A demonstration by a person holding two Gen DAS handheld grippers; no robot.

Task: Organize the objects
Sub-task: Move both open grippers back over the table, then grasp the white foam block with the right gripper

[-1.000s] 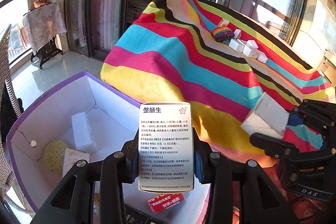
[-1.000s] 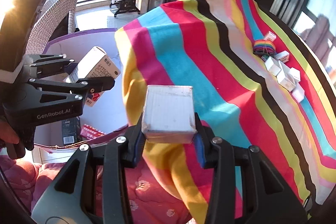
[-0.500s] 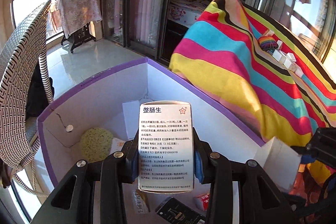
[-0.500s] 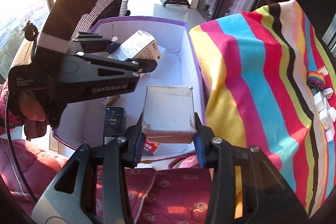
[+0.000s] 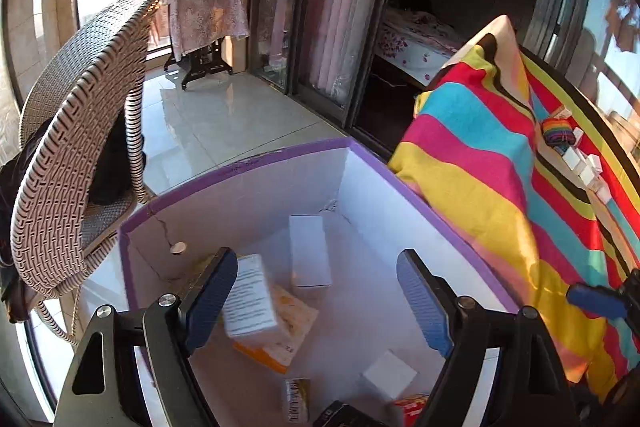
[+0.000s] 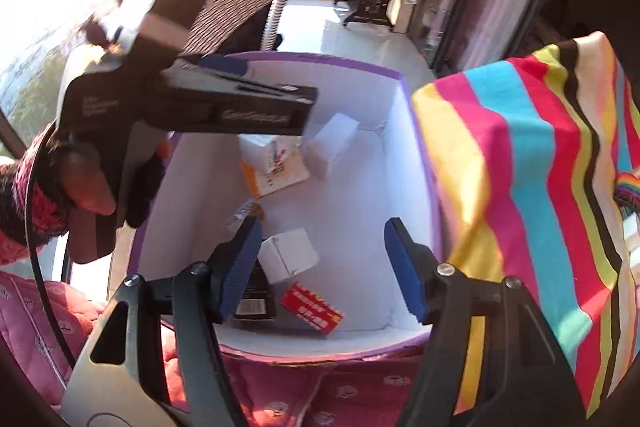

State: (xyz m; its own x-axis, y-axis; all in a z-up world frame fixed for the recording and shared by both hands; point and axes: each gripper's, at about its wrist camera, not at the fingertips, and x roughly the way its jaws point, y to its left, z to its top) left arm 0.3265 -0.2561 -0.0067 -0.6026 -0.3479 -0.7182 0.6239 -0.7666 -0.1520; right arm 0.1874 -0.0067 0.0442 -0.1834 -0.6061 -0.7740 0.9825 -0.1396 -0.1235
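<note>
Both claws, clamped on cartons a second ago, are now opening with nothing between their jaws. The left claw [image 5: 316,301] has let go its printed medicine box [image 5: 250,301], now blurred inside the purple-rimmed box [image 5: 256,163]. The right claw [image 6: 322,267] has dropped its white carton [image 6: 288,255] onto the box's floor near its front edge.

The left gripper [image 5: 316,297] is hovering over the purple-rimmed box [image 5: 248,163], its jaws opening with nothing pressed between the blue pads. A printed white carton [image 5: 250,297] is lying blurred atop an orange-and-white carton [image 5: 286,331] inside. The striped cloth [image 5: 480,163] is draping beside the box.
</note>
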